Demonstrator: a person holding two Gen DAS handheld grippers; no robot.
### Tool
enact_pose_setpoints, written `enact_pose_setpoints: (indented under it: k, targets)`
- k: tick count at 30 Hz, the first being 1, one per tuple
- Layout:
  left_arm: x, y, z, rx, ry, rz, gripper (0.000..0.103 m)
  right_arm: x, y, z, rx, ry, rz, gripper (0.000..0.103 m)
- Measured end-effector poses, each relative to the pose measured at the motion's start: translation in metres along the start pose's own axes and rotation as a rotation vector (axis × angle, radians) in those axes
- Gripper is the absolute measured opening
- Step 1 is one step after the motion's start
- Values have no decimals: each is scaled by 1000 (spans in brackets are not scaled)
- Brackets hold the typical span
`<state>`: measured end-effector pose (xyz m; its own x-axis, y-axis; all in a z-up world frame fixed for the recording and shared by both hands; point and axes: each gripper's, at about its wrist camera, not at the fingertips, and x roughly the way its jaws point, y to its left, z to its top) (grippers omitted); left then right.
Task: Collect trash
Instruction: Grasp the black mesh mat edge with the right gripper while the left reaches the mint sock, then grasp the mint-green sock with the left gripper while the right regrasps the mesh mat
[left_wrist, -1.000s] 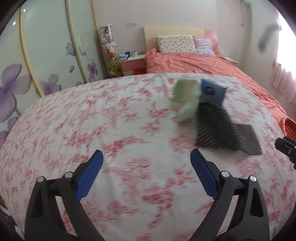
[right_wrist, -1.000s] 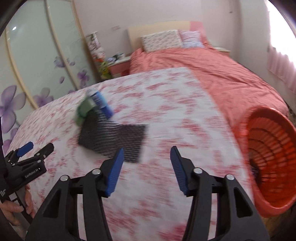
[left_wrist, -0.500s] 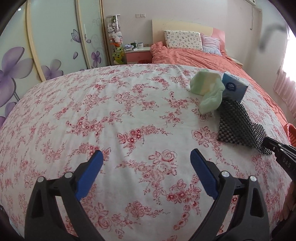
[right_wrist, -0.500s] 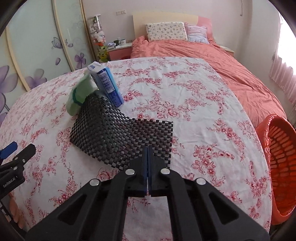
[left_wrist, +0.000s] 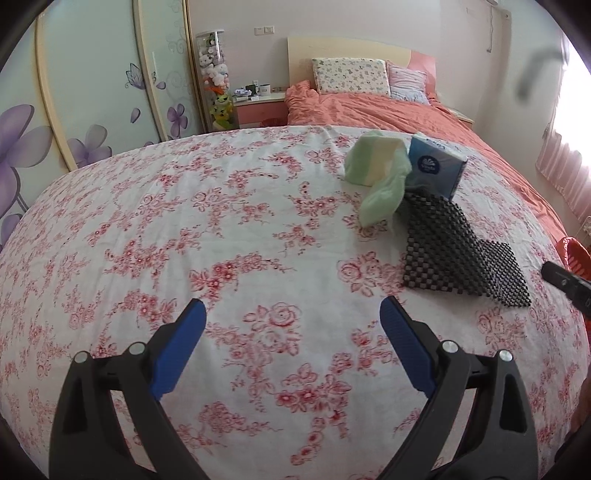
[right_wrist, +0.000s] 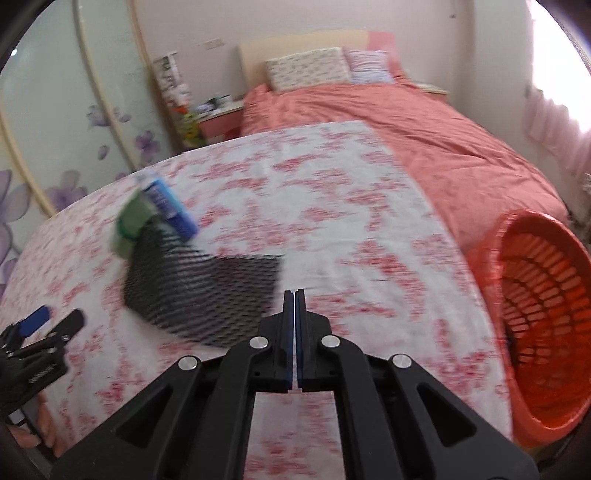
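On the flowered bedspread (left_wrist: 221, 229) lie a black mesh mat (left_wrist: 454, 254), a pale green bag (left_wrist: 376, 173) and a blue tissue pack (left_wrist: 437, 166), bunched together at the right. My left gripper (left_wrist: 291, 317) hovers open over bare bedspread, well short and left of them. My right gripper (right_wrist: 294, 295) is shut with nothing between its pads, its tips just beyond the near right corner of the mesh mat (right_wrist: 199, 284). The green bag (right_wrist: 131, 225) and blue pack (right_wrist: 170, 210) lie behind the mat. An orange basket (right_wrist: 535, 325) stands at the bed's right side.
A coral duvet (right_wrist: 424, 140) and pillows (left_wrist: 351, 74) cover the far half of the bed. A nightstand (left_wrist: 258, 99) and flowered wardrobe doors (left_wrist: 92, 92) stand at the back left. The left gripper's tips (right_wrist: 48, 321) show at the left edge of the right wrist view.
My right gripper's jaws went from wide open to fully shut, empty. The right view swung left towards the mat, then back right towards the basket. The left gripper stayed open.
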<state>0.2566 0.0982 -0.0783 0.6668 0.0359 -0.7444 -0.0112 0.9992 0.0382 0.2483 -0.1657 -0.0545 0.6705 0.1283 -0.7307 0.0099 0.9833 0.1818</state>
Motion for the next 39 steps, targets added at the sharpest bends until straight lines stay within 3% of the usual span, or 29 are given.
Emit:
enact_pose_setpoints:
  k: [4,6,10,12,14,21,24,27,28,29,30,32,34,39]
  targets:
    - [-1,-2,0,5,-1,1,93,16,23,2,-30,30,42,19]
    - [-1,0,0,6,0,4,93,19,30,3,-41,34,47,21]
    - [2,3,2,-3,8,4,93,24,42,1,-85,35,18,34]
    - [5,5,4,-10,11,-3,93,24,48,-1,-118,32,-26,31]
    - [7,4,8,-15,9,-12,93,24,45,0,-110,31,-21,9]
    - [8,-12,37,-23,-33,-71,93,8,17,2,-20,-3,0,5]
    - [14,-30,56,-8,-46,-90,87,0,5,4,7,-20,-2,5]
    - [27,-53,76,36,-49,-84,79,-1,-1,4,21,-20,1,5]
    - [33,-61,78,62,-49,-63,71,-1,-3,4,25,-17,3,5]
    - [38,-66,81,82,-45,-47,57,-1,-4,3,28,-15,5,5]
    - [46,-71,85,104,-28,-34,50,-1,-6,2,29,-12,7,5]
    - [57,-68,86,99,19,-51,10,-2,-10,0,29,-8,6,5]
    - [59,-55,83,47,50,-118,8,-4,-17,-3,32,-8,-1,5]
    - [39,-33,57,55,49,-152,5,-6,-30,-7,62,-7,-15,5]
